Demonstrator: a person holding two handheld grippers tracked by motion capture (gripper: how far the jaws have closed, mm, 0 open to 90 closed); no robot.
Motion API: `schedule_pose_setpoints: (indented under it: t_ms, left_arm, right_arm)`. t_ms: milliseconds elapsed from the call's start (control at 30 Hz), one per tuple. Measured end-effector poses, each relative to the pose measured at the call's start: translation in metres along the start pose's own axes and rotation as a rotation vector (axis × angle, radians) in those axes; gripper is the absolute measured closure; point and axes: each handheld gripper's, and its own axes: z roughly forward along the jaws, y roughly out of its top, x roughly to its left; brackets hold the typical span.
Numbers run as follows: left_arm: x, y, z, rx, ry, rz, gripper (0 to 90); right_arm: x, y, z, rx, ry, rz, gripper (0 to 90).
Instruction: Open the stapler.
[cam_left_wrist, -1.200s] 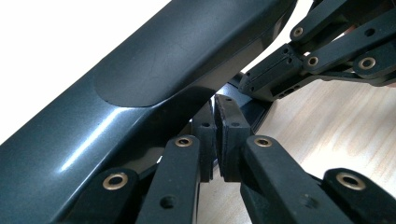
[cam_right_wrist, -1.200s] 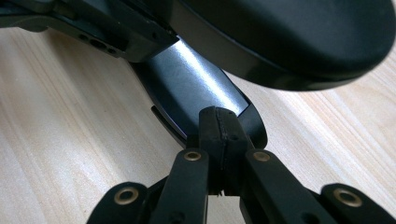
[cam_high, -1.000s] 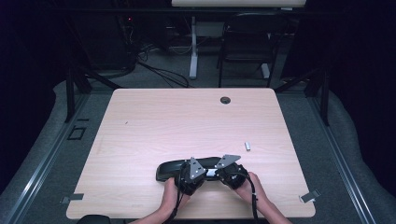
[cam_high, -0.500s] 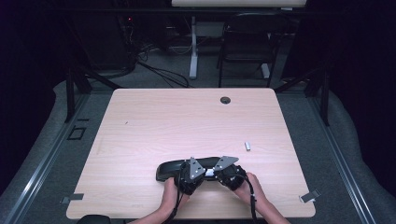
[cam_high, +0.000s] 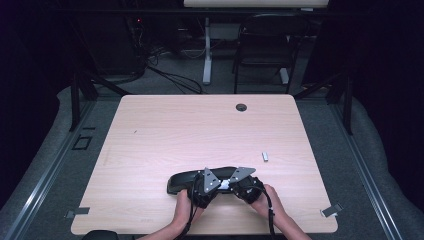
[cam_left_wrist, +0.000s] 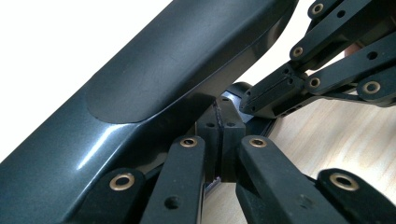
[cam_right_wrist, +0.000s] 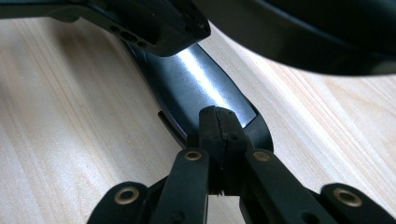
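A long black glossy case (cam_high: 185, 181) lies near the table's front edge. In the high view my left gripper (cam_high: 216, 184) and my right gripper (cam_high: 233, 183) meet tip to tip just in front of its right half, each in a hand. In the left gripper view my jaws (cam_left_wrist: 219, 116) are shut, pads together, right beside the case's (cam_left_wrist: 154, 79) rounded body, with the right gripper's linkage (cam_left_wrist: 327, 56) close by. My right gripper (cam_right_wrist: 217, 116) is shut too, its tips over the end of a shiny dark strip (cam_right_wrist: 196, 79). Nothing shows between either pair of pads.
A small pale grey piece (cam_high: 265, 156) lies on the wooden table (cam_high: 150, 145) to the right of the hands. A cable hole (cam_high: 241, 107) sits near the far edge. Tape marks (cam_high: 331, 210) flank the front corners. A chair (cam_high: 265, 45) stands behind the table.
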Motion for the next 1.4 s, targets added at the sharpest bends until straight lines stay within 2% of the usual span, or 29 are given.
schedule_pose_setpoints:
  t_ms: [600,867,1400]
  left_arm:
    - [0.0,0.003,-0.004,-0.032,0.018,0.008,90.0]
    - [0.0,0.005,-0.008,-0.049,0.031,0.018,90.0]
    - [0.003,0.011,-0.015,-0.091,0.045,0.012,90.0]
  right_arm:
    - [0.0,-0.001,-0.001,0.004,-0.011,-0.031,90.0]
    - [0.001,-0.001,0.0,-0.002,-0.007,-0.027,90.0]
    - [0.0,-0.001,-0.001,0.007,-0.005,-0.035,90.0]
